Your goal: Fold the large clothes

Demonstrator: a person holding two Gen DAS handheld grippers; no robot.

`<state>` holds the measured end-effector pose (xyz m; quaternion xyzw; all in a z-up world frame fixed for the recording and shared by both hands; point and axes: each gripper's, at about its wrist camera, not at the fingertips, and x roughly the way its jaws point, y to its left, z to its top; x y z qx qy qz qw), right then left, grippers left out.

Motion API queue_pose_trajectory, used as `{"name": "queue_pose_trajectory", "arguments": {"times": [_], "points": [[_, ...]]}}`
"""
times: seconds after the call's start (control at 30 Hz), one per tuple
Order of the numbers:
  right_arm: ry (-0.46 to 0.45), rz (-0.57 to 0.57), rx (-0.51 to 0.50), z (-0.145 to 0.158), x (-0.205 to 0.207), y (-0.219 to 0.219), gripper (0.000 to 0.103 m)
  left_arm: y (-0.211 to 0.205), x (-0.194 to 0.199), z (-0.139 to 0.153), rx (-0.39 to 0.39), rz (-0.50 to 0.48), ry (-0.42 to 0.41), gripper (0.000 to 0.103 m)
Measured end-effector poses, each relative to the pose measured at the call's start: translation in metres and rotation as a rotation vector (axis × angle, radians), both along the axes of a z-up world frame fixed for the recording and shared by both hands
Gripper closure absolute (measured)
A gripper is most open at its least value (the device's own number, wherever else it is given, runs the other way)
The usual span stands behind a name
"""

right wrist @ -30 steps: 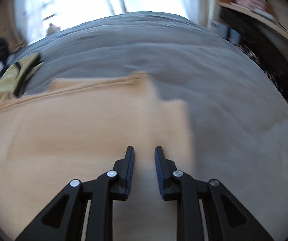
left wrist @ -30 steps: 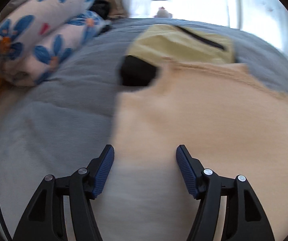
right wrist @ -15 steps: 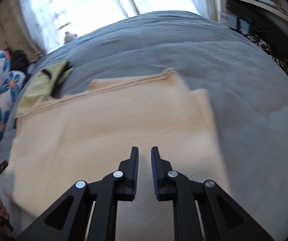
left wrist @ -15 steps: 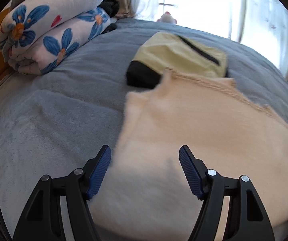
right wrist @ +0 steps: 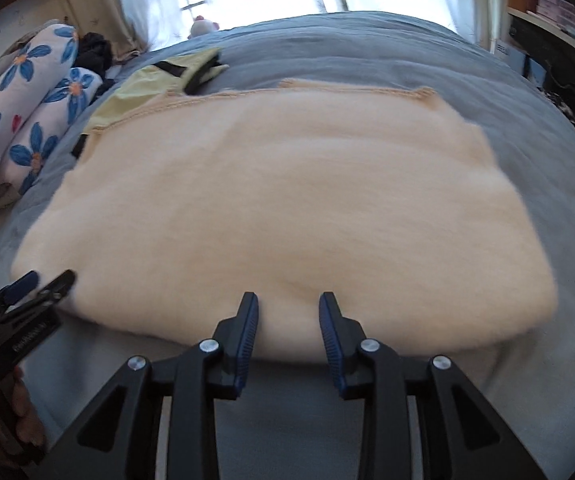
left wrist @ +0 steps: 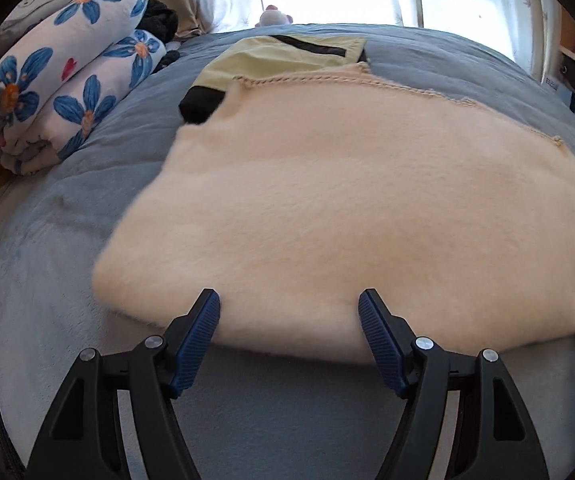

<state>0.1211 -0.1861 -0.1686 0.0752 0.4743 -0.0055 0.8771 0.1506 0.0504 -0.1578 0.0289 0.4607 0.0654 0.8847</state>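
While the folded cream sweater (left wrist: 347, 208) is spread flat on the grey bedcover (left wrist: 67, 208), its near edge is seen just ahead of both claws. The left gripper (left wrist: 289, 334) is held wide apart, its jaws having just been opening, with nothing gripped. The right gripper (right wrist: 288, 330) is parted narrowly, also just opening, and the sweater's edge is seen between its tips, unclamped. A yellow-green garment (left wrist: 283, 58) is partly overlapped by the sweater's far side

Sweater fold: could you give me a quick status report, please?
Left gripper open, right gripper just been opening, nothing between either. Sweater folded flat on bed. Yellow garment under its far edge.
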Motion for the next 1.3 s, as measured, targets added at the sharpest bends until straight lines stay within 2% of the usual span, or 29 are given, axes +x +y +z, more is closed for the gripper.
{"name": "queue_pose_trajectory", "arguments": {"times": [0.2,0.3,0.33,0.4,0.6,0.83,1.3], "points": [[0.024,-0.172,0.017,-0.01,-0.022,-0.071,0.072,0.021,-0.003,-0.003,-0.014,0.069,0.02,0.023],[0.046,-0.232,0.049,-0.016,-0.027,-0.085,0.071,0.028,-0.005,-0.004,-0.035,0.093,0.031,0.021],[0.055,-0.246,0.049,-0.018,-0.027,-0.087,0.065,0.029,-0.004,-0.004,-0.04,0.096,0.033,0.021],[0.057,-0.256,0.063,-0.02,-0.028,-0.091,0.064,0.028,-0.004,-0.004,-0.039,0.098,0.036,0.021],[0.055,-0.267,0.049,-0.018,-0.028,-0.086,0.064,0.028,-0.003,-0.004,-0.038,0.1,0.038,0.021],[0.045,-0.279,0.062,-0.005,-0.03,-0.08,0.064,0.032,0.0,0.004,-0.072,0.126,0.078,0.021],[-0.018,-0.211,0.087,0.039,-0.044,-0.044,0.064,0.023,-0.037,0.065,-0.116,0.061,0.017,0.021]]}}
